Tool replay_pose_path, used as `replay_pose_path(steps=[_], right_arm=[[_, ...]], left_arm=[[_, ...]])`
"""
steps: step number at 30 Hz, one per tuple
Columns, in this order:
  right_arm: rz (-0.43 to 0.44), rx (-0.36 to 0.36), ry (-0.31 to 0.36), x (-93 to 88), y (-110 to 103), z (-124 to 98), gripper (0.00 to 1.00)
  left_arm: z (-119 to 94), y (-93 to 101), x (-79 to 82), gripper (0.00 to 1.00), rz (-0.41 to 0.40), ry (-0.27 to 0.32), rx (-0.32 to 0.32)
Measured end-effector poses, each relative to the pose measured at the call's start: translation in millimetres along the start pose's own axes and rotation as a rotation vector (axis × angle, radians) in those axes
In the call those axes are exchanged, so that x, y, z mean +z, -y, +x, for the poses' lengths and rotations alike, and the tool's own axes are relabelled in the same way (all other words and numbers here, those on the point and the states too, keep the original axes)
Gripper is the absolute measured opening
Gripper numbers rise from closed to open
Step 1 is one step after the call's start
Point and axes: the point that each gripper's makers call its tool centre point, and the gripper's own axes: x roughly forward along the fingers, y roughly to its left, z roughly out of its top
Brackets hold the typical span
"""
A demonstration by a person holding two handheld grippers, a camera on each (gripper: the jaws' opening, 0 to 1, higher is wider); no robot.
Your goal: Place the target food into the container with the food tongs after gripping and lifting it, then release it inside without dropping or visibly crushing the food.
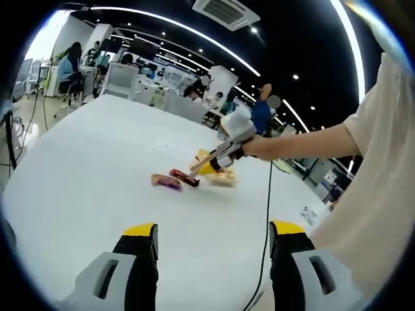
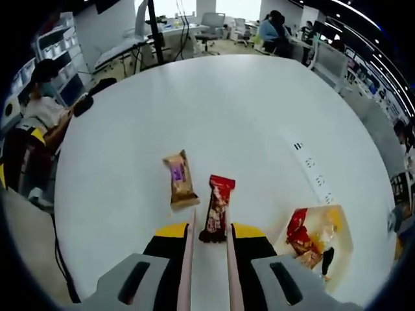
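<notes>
Two slim pale tong blades (image 2: 207,259), clamped in my right gripper (image 2: 209,241), flank a glossy red snack packet (image 2: 216,207); my left gripper (image 1: 214,241) hovers, fingers apart.

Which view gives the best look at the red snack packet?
The right gripper view: the red snack packet lies close, seen from above, its near end between the tong tips held by the right claw. In the left gripper view it is small and distant on the white table.
</notes>
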Motion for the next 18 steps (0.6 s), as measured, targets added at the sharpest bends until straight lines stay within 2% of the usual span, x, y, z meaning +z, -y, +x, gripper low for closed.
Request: replay_pose_path(steps=[7,18], right_arm=[[-0.017,-0.003,-0.018,-1.2,1.0,8.8,0.23],[0.001,0.005,-0.050,-2.5,7.7,18.3,0.24]], left_arm=[[-0.6,-4.6,-1.1,0.70,-0.010,-0.002,0.006],[1.1,-10.0,0.2,0.69,-0.020,-0.002,0.010]])
